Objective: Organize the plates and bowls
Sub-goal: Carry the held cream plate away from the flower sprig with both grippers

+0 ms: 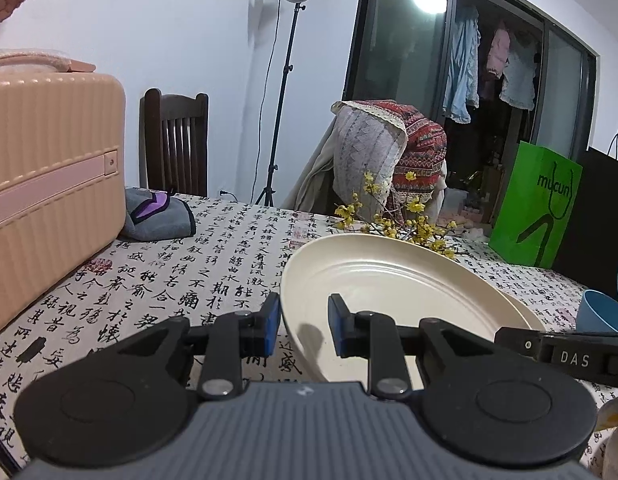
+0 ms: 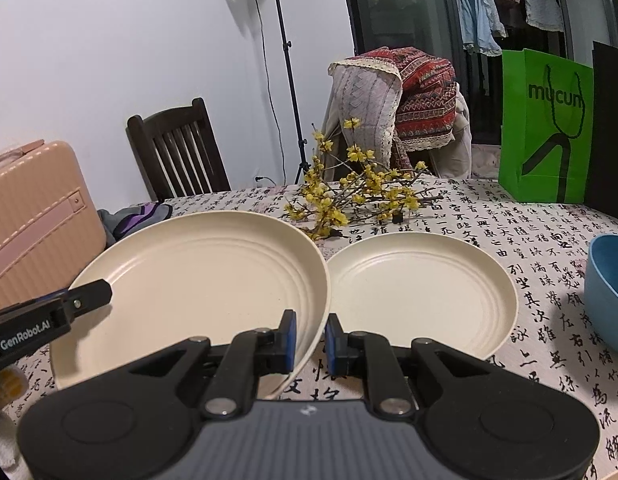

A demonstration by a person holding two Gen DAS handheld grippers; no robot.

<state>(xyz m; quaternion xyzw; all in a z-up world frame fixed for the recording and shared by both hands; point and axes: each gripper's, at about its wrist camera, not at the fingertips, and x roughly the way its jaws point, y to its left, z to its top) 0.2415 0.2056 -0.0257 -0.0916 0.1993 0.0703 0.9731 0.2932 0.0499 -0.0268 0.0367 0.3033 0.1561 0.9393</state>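
Both tools clamp the cream plate (image 2: 197, 276): right tool (image 2: 311, 340) lower centre, left tool (image 1: 303, 322); second plate (image 2: 421, 292) lies right.

Left wrist view: low and close over tablecloth (image 1: 213, 264), looking forward, slightly down; cream plate (image 1: 389, 292) at 12–1 o'clock, suitcase (image 1: 49, 184) at 9. Right wrist view: likewise close, same plate (image 2: 197, 280) at 11. Both share plate, flower sprig (image 2: 349, 196), green bag (image 2: 545, 128).

Black left gripper (image 1: 300, 326) and right gripper (image 2: 311, 340) — blue-padded fingers (image 2: 289, 340), ribbed grey bodies.
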